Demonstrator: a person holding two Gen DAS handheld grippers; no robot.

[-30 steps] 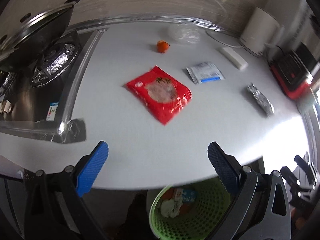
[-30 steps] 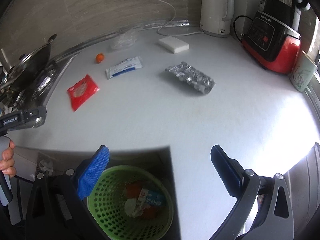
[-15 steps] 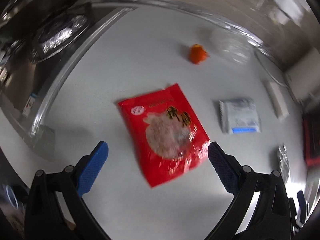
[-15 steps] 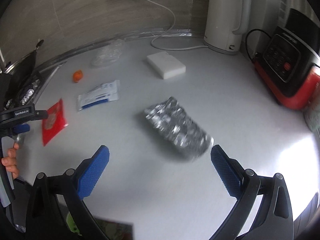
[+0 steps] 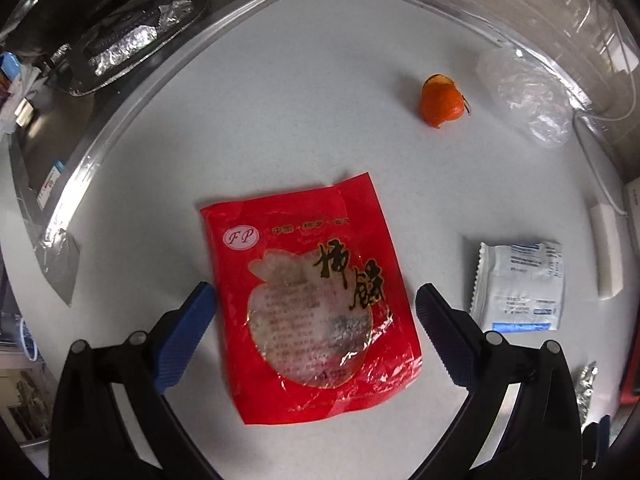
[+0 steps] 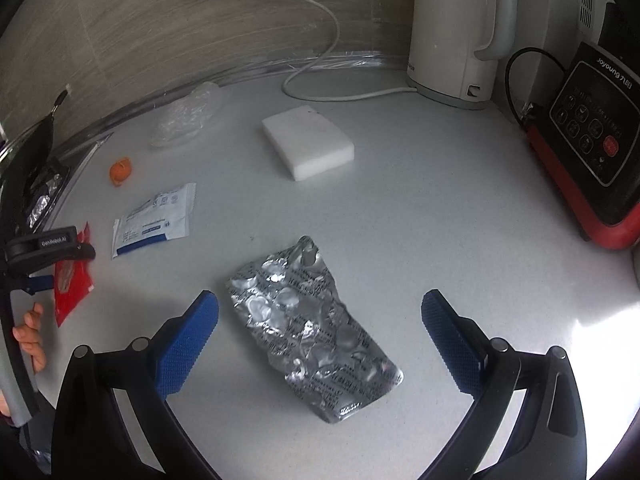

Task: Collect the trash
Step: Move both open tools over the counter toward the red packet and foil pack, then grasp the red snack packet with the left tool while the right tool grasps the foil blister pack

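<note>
A red snack wrapper (image 5: 316, 300) lies flat on the white counter, and my left gripper (image 5: 316, 308) hangs open over its lower half, one finger on each side. A crumpled silver blister pack (image 6: 316, 332) lies on the counter, and my right gripper (image 6: 320, 320) is open above it, fingers to either side. A white and blue sachet (image 5: 520, 286) lies right of the red wrapper; it also shows in the right wrist view (image 6: 156, 220). An orange peel (image 5: 440, 100) and a clear plastic wrap (image 5: 528, 96) lie farther back.
A stove with foil lining (image 5: 120, 44) is at the left. A white sponge block (image 6: 308, 146), a white kettle (image 6: 456, 28) with its cord, and a red and black cooker (image 6: 588, 148) stand at the back right. The left gripper shows at the left edge in the right wrist view (image 6: 48, 248).
Both grippers moved forward from the counter edge over the bin, and lower. The left now straddles the red wrapper, the right the blister pack. The green bin has left view.
</note>
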